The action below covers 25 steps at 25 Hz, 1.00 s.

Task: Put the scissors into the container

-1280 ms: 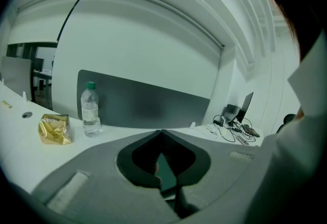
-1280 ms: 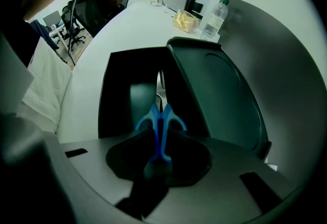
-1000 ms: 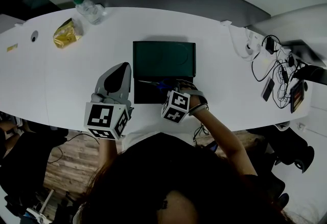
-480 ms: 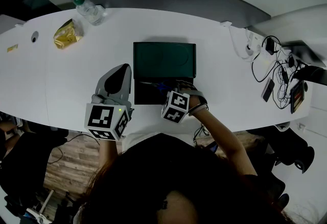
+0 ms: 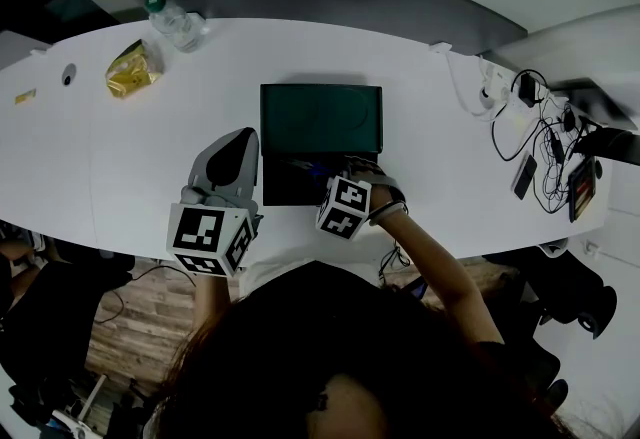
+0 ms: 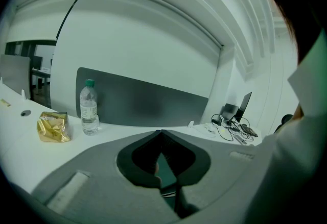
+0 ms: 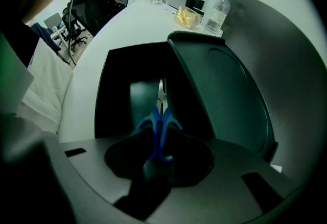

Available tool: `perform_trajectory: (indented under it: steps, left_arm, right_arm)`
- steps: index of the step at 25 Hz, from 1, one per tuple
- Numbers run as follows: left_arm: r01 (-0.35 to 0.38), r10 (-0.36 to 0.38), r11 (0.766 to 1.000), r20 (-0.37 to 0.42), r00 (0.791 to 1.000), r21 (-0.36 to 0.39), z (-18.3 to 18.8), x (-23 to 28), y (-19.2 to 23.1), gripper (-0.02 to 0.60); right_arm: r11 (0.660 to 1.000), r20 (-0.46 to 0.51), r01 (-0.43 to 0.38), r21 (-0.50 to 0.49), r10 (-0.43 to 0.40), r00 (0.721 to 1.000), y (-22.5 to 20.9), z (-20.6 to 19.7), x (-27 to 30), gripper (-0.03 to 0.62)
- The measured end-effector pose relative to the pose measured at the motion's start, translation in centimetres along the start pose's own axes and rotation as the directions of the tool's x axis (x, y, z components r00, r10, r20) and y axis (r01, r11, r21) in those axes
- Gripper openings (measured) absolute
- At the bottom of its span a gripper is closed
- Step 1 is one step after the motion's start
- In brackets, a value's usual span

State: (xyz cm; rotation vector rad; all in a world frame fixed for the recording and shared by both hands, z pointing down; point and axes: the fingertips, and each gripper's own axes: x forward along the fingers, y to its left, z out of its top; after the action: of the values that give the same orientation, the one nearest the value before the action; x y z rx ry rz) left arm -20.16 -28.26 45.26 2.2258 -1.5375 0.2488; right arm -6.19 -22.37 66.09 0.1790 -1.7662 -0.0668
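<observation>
Squarely between opening right tongs [image 7: 159, 148], scissors [image 7: 159, 131]

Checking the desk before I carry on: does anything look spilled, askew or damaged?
Nothing stands out. The container sits square, lid open; the scissors are between the right gripper's opening jaws over it; the bottle stands upright. Only the cables look tangled.

Scissors [image 7: 159, 123] in container [image 5: 320, 117], table [image 5: 130, 157] centre; bottle [image 5: 172, 19], packet [image 5: 130, 67] behind left; cables [image 5: 545, 152] far right.
</observation>
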Motion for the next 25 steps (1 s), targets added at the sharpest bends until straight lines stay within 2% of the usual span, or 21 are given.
perform_trajectory:
  steps: [6,11,25]
  left_arm:
    - [0.003,-0.003,1.0,0.01,1.0,0.011,0.2,0.0,-0.2,0.012]
    - [0.001,-0.001,1.0,0.008,1.0,0.007,0.1,-0.4,-0.4,0.012]
    - [0.009,-0.01,0.999,0.033,0.999,0.033,0.6,-2.0,-2.1,0.012]
  right_arm:
    - [1.0,0.014,0.0,0.017,-0.001,1.0,0.0,0.1,-0.3,0.115]
    - [0.998,0.057,0.01,0.07,-0.014,0.998,-0.2,0.9,-1.3,0.115]
    - [0.978,0.146,0.062,0.201,-0.092,0.985,-0.5,1.4,-4.2,0.106]
